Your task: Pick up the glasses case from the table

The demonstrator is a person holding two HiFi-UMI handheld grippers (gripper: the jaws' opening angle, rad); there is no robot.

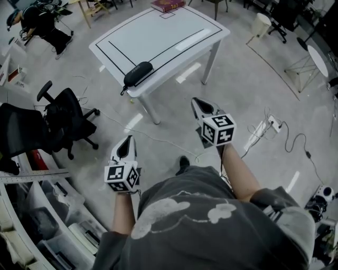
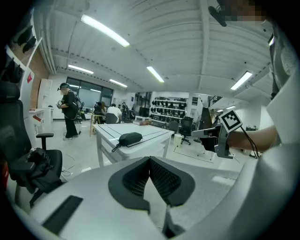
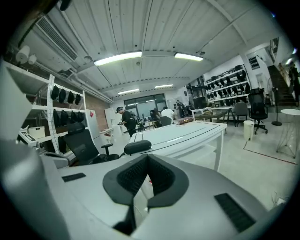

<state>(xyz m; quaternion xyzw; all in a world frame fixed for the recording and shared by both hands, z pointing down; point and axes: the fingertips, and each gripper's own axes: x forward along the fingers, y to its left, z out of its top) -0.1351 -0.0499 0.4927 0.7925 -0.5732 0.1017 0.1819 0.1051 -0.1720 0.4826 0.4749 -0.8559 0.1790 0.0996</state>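
Note:
The black glasses case (image 1: 138, 74) lies at the near left corner of the white table (image 1: 174, 31), its cord hanging over the edge. Both grippers hang over the floor, short of the table and pointing towards it. My left gripper (image 1: 128, 140) is shut and holds nothing. My right gripper (image 1: 196, 101) is further forward, also shut and empty. In the left gripper view the glasses case (image 2: 130, 138) sits beyond the closed left gripper (image 2: 150, 161), with the right gripper (image 2: 206, 134) off to the right. In the right gripper view the glasses case (image 3: 137, 146) is just above the closed right gripper (image 3: 147, 159).
A black office chair (image 1: 68, 118) stands left of the table. Cables and a power strip (image 1: 264, 126) lie on the floor at right. A red book (image 1: 168, 5) rests at the table's far edge. Shelving (image 1: 31, 211) runs along the lower left. A person (image 2: 69, 110) stands far off.

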